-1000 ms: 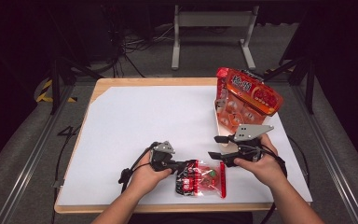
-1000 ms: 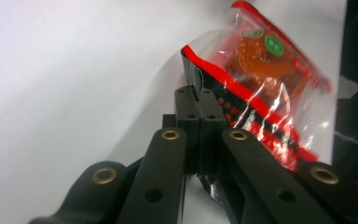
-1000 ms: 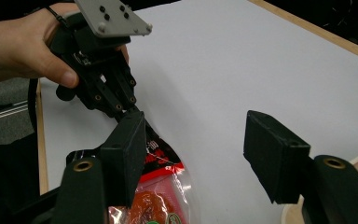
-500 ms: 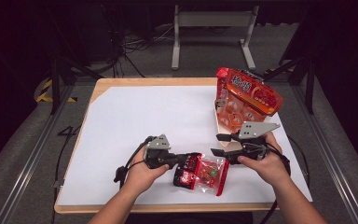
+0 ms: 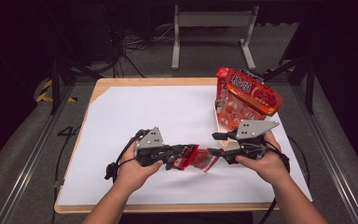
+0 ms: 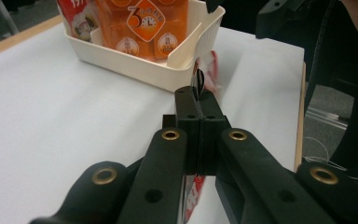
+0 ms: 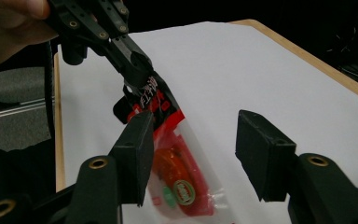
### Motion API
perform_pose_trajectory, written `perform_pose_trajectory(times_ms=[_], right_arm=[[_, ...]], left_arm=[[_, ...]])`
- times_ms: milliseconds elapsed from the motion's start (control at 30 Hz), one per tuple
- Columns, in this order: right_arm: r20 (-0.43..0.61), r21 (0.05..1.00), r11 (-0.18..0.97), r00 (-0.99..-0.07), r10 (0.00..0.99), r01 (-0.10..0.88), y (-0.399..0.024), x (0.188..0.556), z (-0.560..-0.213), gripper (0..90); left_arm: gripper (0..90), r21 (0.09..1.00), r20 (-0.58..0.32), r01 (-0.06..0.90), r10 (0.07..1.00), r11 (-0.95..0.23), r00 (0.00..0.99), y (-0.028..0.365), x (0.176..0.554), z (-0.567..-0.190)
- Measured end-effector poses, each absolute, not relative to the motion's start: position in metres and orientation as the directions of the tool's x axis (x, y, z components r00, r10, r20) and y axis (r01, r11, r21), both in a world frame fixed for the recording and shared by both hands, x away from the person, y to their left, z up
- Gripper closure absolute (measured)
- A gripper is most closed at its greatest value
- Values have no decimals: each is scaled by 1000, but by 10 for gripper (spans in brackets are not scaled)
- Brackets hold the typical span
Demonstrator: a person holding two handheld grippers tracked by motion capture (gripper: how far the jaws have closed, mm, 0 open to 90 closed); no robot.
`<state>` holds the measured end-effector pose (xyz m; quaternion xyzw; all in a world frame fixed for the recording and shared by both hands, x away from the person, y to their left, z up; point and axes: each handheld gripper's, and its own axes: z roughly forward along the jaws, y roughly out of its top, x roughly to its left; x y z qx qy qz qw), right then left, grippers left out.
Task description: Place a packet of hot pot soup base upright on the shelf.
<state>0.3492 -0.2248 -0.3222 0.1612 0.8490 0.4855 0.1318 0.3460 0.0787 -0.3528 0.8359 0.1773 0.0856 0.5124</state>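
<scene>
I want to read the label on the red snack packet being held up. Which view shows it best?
The right gripper view: the packet hangs close, print facing. The high view shows it small; the left gripper view only an edge.

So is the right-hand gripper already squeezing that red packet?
No, the right gripper stands open, its pads apart, while the left gripper pinches the red packet.

A wooden table (image 5: 102,88) topped with a white sheet (image 5: 135,116) stands in a dim room. Beyond the table's far edge, a grey metal stand (image 5: 212,35) rests on grey carpet (image 5: 9,154), with black cables (image 5: 135,44) to its left. Yellow-black tape (image 5: 46,93) marks the floor left of the table.
</scene>
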Motion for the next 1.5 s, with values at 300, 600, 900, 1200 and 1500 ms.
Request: perform_pose_trajectory(times_ms=[300, 600, 900, 1200, 1500], right_arm=[[-160, 822, 568, -934, 318, 52, -193, 352, -314, 522], [-174, 757, 654, -963, 207, 4, -166, 361, -318, 649], [-131, 741, 672, -980, 152, 5, -165, 364, -318, 895], [-61, 813, 578, -977, 204, 70, -190, 364, -312, 900], [-30, 898, 432, -964, 264, 90, -225, 362, -303, 900]], left_arm=[[900, 889, 9, 166, 379, -427, 925, 79, 343, -345], [900, 894, 39, 125, 354, -429, 934, 76, 338, -337], [900, 911, 33, 110, 337, -398, 941, 75, 336, -334], [429, 938, 25, 124, 420, -323, 907, 84, 339, -333], [458, 945, -13, 149, 423, -290, 906, 88, 348, -339]])
